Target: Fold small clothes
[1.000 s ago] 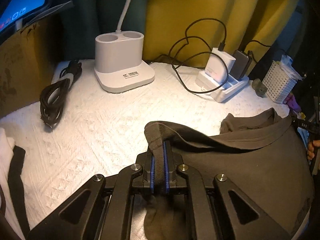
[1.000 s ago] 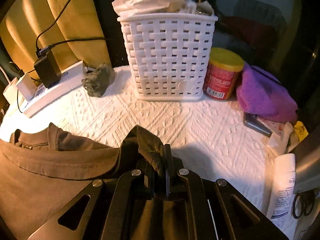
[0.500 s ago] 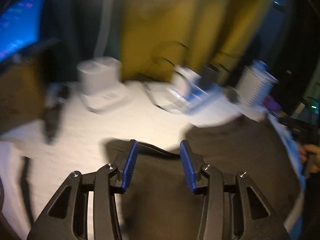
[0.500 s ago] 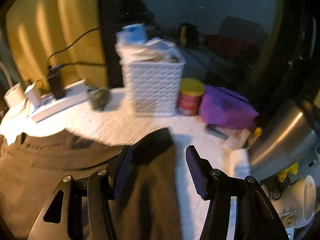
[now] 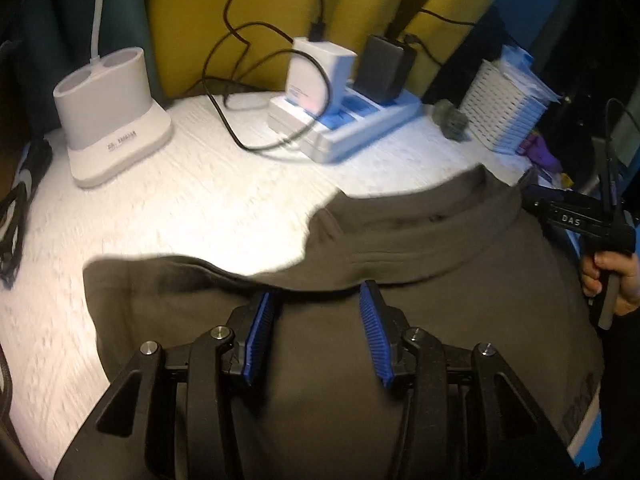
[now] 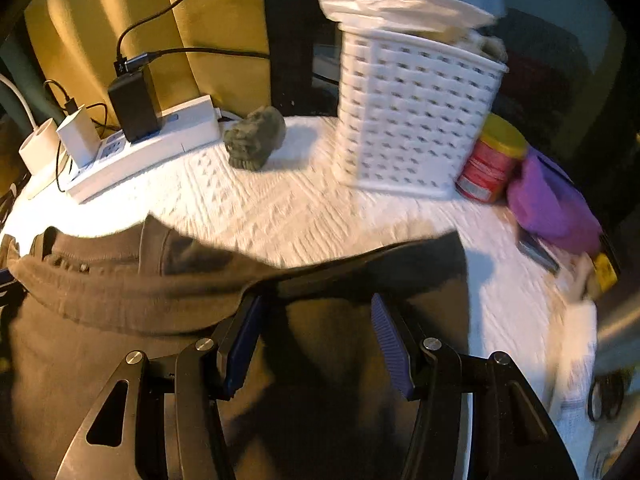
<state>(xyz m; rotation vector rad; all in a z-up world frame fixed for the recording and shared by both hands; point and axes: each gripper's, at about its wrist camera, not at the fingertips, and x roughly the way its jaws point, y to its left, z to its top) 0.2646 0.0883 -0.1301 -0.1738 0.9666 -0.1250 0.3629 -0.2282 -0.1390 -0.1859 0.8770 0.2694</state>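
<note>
White textured cloth covers the table, yellow curtain at the back. Basket, white weave, sits right of centre w/ white packets piled over its rim; red can w/ yellow lid stands just beside it, purple cloth next. Power strip holds a white charger and a black one. Lamp base has two round wells, contents not visible.

Shirt, dark brown, lies spread flat on the cloth, collar toward the strip. Left gripper hovers over it, blue pads wide apart, nothing between. Right gripper same: fingers spread, empty, over the shirt's right shoulder.

Vs 1 s ago: both were clamped on bunched shoulder fabric held up; now let go, shirt down flat. Since 0.5 s ago, jaws unchanged in spread, views sharper.
</note>
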